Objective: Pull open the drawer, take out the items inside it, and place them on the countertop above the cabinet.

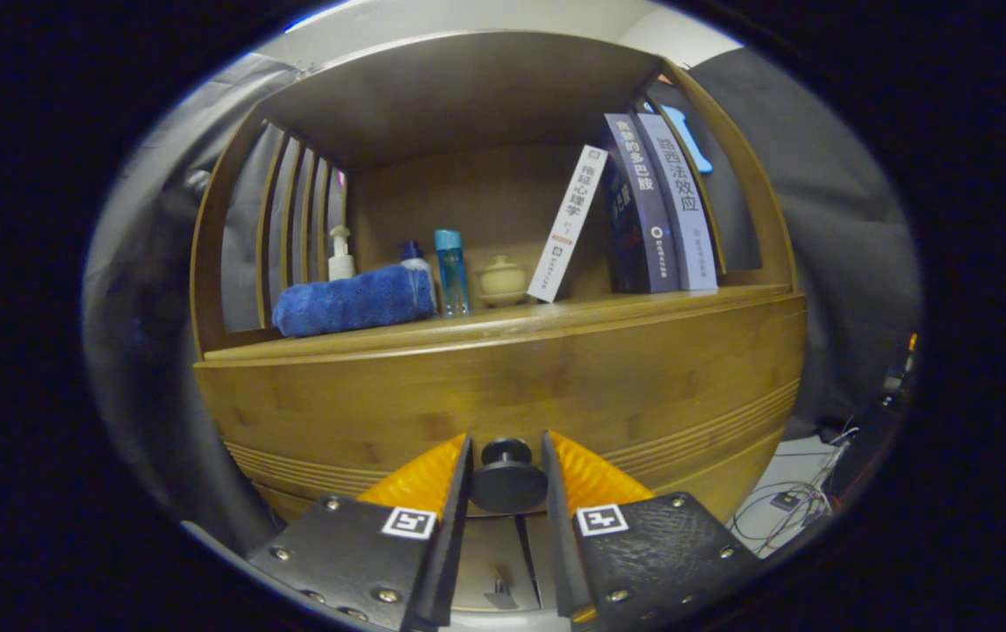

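My gripper [507, 456] is closed around the round dark knob [507, 478] of the wooden drawer front [503, 386], with a finger pressed against each side of the knob. The drawer front sits flush under the countertop [643, 312] of the bamboo cabinet, and nothing of the drawer's inside shows. On the countertop lie a rolled blue towel [354, 300], a small white pump bottle [341, 256], a blue bottle [451, 272] and a small lidded cup [502, 279].
Three books [643, 206] lean together at the right of the countertop, under the cabinet's upper shelf. Slatted wooden sides close the shelf at left and right. Cables [788, 505] lie on the floor to the cabinet's lower right.
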Action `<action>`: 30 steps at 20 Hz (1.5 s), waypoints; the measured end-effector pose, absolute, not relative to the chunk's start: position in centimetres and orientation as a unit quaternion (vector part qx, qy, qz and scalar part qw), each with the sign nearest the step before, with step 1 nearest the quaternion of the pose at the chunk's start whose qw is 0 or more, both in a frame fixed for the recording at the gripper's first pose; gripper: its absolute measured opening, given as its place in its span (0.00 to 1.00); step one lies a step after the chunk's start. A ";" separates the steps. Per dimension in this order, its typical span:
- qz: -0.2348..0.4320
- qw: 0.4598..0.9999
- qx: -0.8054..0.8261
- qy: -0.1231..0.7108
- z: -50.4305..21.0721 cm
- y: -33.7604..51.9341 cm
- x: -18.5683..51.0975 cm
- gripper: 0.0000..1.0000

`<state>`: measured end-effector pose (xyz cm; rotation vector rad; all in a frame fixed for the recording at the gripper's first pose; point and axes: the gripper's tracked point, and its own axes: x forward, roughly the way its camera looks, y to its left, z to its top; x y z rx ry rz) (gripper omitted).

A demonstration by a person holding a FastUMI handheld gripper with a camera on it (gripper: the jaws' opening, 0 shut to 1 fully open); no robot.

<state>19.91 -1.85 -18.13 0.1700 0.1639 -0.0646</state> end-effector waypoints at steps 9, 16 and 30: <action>0.005 0.992 0.056 0.114 -18.6 -1.7 19.1 0.34; 0.017 0.988 0.059 0.142 -18.1 -2.0 13.6 0.26; 0.036 0.983 0.080 0.163 -17.6 -1.0 -2.8 0.26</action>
